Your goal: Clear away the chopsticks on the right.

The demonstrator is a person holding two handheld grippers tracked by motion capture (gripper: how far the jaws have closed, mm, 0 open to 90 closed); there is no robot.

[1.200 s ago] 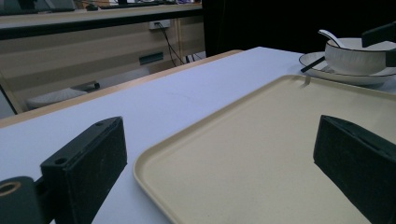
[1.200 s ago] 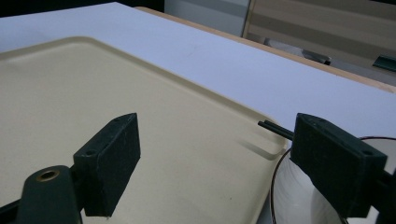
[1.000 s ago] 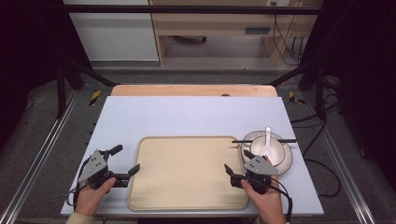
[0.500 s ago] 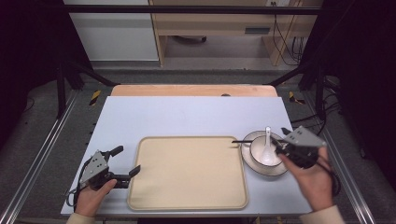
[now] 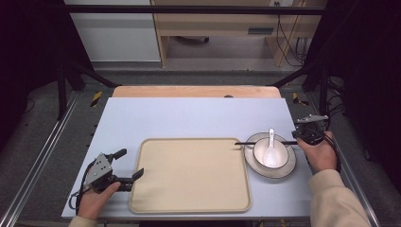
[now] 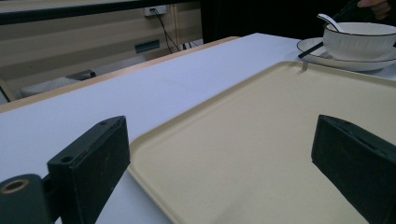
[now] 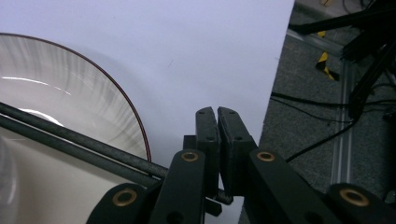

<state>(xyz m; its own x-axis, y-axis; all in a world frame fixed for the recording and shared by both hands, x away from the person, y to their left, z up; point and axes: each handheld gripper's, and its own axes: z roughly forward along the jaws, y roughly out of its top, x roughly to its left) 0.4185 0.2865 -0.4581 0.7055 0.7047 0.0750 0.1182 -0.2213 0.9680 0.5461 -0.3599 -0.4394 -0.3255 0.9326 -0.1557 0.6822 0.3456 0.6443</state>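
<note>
Over on the left, the left gripper [image 5: 124, 165] sits low at the near corner of the surface [image 5: 189, 118], fingers [image 6: 91, 163] spread wide with nothing between them — one tip just over the tray's edge. From its own camera the beige tray [image 6: 261, 140] stretches out bare ahead. Moving across the middle, that tray [image 5: 189, 175] lies flat, taking up most of the near half of the surface. Just beside its right edge sits the saucer [image 5: 287, 166] with the white bowl [image 5: 269, 152] on it, and a white spoon [image 5: 271, 142] resting in the bowl. A pair of black chopsticks [image 5: 265, 142] lies level across the saucer's far rim, one end reaching toward the tray. And on the right, the right gripper [image 5: 302, 137] — its fingers [image 7: 208, 135] have just been closing, now pressed together, pinching the chopsticks' [image 7: 70, 140] near end low down by their base, as the right gripper view shows.
</note>
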